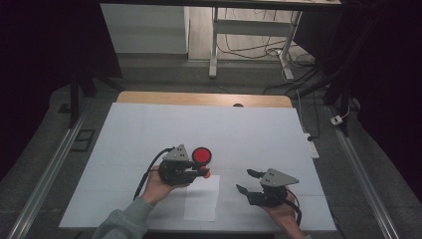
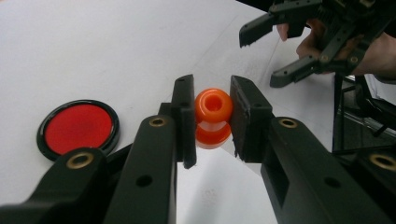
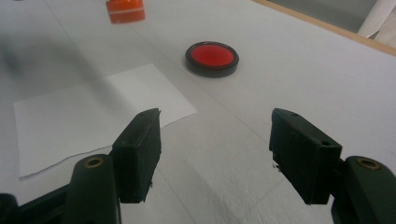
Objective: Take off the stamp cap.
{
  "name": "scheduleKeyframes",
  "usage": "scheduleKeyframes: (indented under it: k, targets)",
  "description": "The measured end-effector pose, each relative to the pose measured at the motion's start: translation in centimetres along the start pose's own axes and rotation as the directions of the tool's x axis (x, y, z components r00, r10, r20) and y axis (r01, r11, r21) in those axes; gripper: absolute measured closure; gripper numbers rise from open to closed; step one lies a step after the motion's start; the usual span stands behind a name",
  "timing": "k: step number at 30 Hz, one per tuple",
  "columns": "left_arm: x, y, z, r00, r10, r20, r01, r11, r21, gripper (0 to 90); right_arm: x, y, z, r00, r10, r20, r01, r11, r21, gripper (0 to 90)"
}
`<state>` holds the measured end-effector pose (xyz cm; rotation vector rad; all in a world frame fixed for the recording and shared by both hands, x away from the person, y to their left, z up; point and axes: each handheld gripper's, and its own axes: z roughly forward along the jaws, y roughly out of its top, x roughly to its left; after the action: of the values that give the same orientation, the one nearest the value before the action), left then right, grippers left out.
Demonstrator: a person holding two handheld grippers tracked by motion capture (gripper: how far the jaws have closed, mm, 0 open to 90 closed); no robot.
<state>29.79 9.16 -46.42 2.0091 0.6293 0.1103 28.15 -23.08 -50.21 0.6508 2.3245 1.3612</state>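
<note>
My left gripper (image 1: 203, 173) is shut on a small orange spool-shaped piece (image 2: 213, 106), its pads pressing both sides. The piece (image 1: 206, 174) hangs just above the top edge of a white paper sheet (image 1: 201, 197). A round red disc with a black rim (image 1: 202, 155) lies flat on the table just beyond the left gripper; it also appears in the left gripper view (image 2: 78, 128) and the right gripper view (image 3: 212, 57). My right gripper (image 1: 244, 180) is to the right of the sheet, open, with nothing between its jaws (image 3: 215, 149). It points toward the left gripper.
A white cover (image 1: 149, 129) spreads over the table, with a wooden edge (image 1: 199, 98) showing at the far side. Beyond the table stand desk legs and loose cables (image 1: 249, 50) on the floor. A power strip (image 1: 312, 148) lies off the right edge.
</note>
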Motion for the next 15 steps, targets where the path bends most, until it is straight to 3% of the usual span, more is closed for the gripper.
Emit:
scheduleKeyframes:
  k: [15]
  targets:
    - [0.1,-0.1,0.1,1.0000,0.003,-0.003,-0.003,1.0000,0.002,72.5,1.0,0.6,1.6,0.9993,-0.022,-0.029,0.023,1.000,0.011,33.7]
